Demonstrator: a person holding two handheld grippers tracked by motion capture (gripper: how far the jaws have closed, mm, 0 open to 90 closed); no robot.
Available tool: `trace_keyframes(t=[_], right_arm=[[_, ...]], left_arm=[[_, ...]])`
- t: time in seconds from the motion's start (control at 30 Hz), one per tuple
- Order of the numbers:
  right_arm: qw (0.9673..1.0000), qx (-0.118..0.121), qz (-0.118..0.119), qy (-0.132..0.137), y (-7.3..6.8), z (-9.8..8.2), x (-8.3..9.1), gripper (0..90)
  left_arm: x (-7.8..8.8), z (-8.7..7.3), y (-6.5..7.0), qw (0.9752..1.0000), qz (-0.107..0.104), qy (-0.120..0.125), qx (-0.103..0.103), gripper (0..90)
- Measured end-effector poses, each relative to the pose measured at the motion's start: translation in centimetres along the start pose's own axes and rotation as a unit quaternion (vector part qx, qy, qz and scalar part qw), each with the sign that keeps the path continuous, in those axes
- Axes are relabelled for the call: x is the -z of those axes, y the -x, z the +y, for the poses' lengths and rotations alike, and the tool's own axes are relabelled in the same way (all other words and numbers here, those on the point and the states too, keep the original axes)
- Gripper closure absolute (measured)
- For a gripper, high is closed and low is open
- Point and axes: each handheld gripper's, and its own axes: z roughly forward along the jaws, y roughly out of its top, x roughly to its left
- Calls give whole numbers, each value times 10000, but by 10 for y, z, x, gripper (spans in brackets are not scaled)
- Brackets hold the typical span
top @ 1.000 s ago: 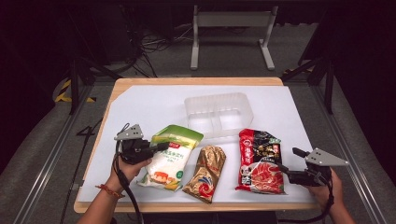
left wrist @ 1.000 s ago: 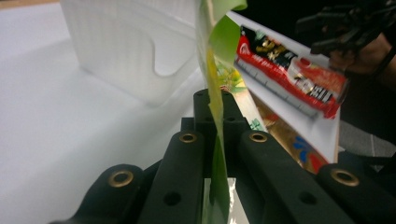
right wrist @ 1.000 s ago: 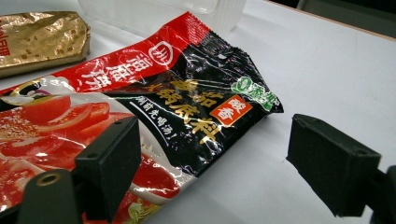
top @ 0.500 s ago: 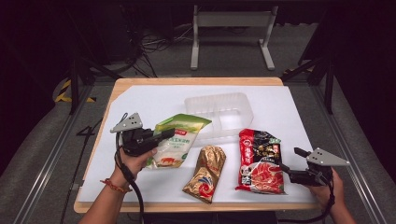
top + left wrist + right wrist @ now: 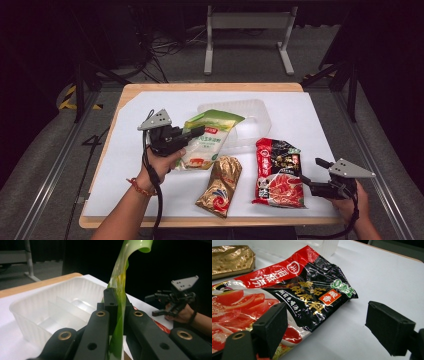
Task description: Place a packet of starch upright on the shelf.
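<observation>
The table carries everything under its white sheet, and your target on it is the clear plastic tray, sitting toward twelve o'clock from the middle, its dividers visible inside. Aim for one of those compartments, not a divider.

Next in size is the green and white bag, which you have lifted off the sheet at about ten o'clock from the table's middle; its top edge already overlaps the tray's near-left corner. Your left gripper has its jaws clamped together on the bag's thin side edge, so the bag hangs and curls above the grip, as the left gripper view shows. Carry it slowly toward one o'clock so the loose end does not swing or catch the tray wall, lower until the bag's bottom rests in a compartment, and only then let go.

The red and black sauce packet lies flat at four o'clock, and the smaller gold packet at six o'clock; keep the hanging bag clear of both.

Your right gripper waits at the sauce packet's right edge, jaws apart with nothing pinched. Leave it parked there; it looks well placed to take that packet afterwards.
</observation>
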Motion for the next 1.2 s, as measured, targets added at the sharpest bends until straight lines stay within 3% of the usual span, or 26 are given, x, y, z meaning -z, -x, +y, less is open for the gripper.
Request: trace_keyframes(t=[0.2, 0.43, 0.63, 0.7, 0.73, 0.8, 0.87, 0.93, 1.0, 1.13, 1.2], right_arm=[[10000, 4, 4, -10, 0, 0, 0, 180], [10000, -3, 11, -16, 0, -1, -1, 181], [10000, 8, 16, -21, 0, 0, -1, 182], [10000, -3, 9, -33, 0, -1, -1, 182], [10000, -14, 14, -34, 0, -1, -1, 182], [10000, -24, 23, -37, 0, -1, -2, 182], [10000, 2, 29, -42, 0, -1, -2, 182], [10000, 0, 36, -41, -1, -1, -2, 183], [10000, -1, 33, -45, -1, -1, -2, 183], [10000, -10, 29, -49, -1, -1, -2, 183], [10000, -2, 20, -36, 0, -1, -1, 183]], left_arm=[[-17, 12, -7, 9989, 350, 257, 157, 900], [-35, 21, -19, 9950, 904, 312, 282, 900], [-47, 25, -33, 9890, 1353, 396, 454, 900], [-50, 28, -34, 9876, 1487, 336, 371, 900], [-54, 30, -34, 9856, 1627, 326, 334, 900], [-55, 31, -36, 9854, 1626, 332, 387, 900], [-63, 36, -38, 9822, 1816, 314, 363, 900], [-69, 38, -41, 9813, 1831, 355, 482, 900], [-78, 40, -42, 9785, 1998, 343, 389, 900], [-92, 39, -48, 9748, 2159, 356, 430, 900], [-99, 38, -51, 9710, 2346, 351, 292, 900]])
